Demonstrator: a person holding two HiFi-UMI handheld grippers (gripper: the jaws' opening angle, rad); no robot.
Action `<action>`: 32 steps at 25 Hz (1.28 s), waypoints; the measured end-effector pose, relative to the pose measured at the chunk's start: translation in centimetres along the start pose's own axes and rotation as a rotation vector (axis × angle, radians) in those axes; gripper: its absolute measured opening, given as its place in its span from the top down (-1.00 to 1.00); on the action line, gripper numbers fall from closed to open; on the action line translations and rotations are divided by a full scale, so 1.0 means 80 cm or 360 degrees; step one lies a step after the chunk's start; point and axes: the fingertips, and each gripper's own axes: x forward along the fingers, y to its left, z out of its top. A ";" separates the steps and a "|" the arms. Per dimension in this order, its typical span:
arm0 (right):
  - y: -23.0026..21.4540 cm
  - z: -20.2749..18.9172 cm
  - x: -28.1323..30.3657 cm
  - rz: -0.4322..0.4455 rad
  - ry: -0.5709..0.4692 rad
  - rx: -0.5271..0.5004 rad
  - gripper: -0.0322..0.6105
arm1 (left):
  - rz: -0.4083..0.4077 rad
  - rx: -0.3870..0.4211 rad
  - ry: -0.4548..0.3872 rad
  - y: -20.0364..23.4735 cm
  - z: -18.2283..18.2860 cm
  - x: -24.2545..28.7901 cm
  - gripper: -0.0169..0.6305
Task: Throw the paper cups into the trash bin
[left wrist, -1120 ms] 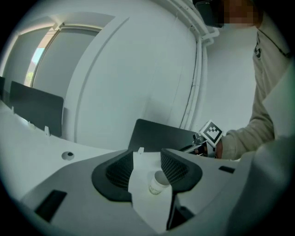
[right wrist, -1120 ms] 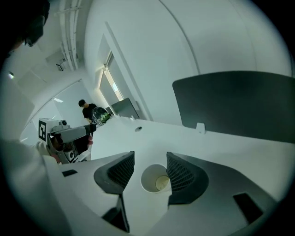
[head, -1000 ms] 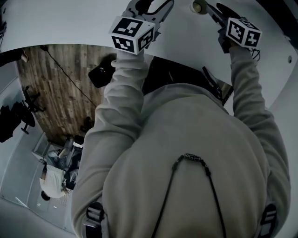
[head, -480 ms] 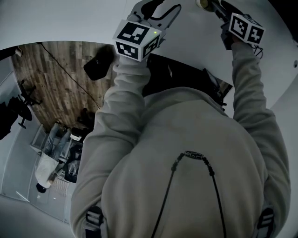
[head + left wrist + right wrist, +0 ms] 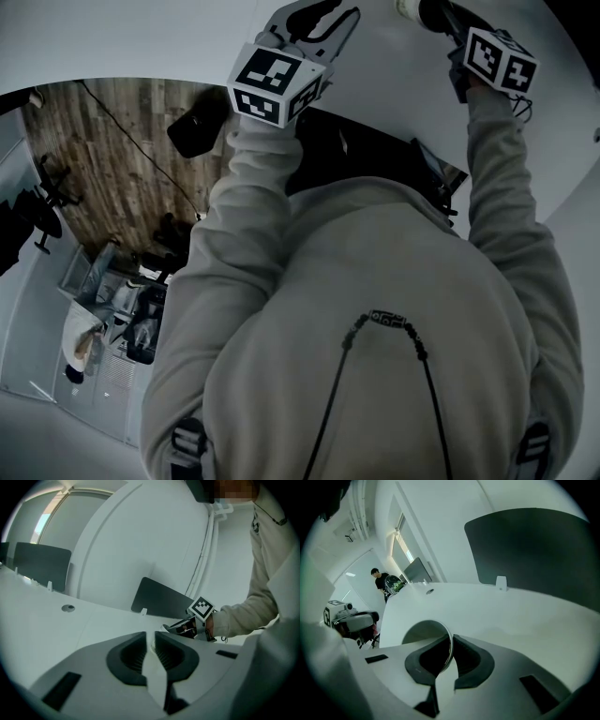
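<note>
The white tabletop (image 5: 506, 611) spreads beneath both tools. The left hand-held gripper (image 5: 150, 641) has just been closing to a narrow slit (whether anything sits inside, I cannot tell). The right hand-held gripper (image 5: 451, 644), also just closing, pinches the paper cup (image 5: 423, 632) by its rim, over the tabletop.

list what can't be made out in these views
- Trash bin: in no view; torso fills the head view.
- Cup: lower part hidden behind right gripper, whose jaws just closed on its rim; head view's top edge cuts it.
- Left gripper: jaws just closing; white strip between them, cup or table, unclear.
</note>
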 end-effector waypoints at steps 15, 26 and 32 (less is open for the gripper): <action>0.030 0.026 -0.016 0.0038 -0.0042 -0.0094 0.77 | -0.0137 0.0129 0.0054 -0.017 0.011 -0.011 0.94; 0.085 0.061 -0.081 0.0055 -0.0280 -0.0246 0.77 | -0.0088 0.0256 -0.0063 -0.030 0.034 -0.060 0.94; 0.102 0.064 -0.156 0.0096 -0.0447 -0.0303 0.77 | -0.0202 0.0332 -0.0148 -0.091 0.060 -0.082 0.94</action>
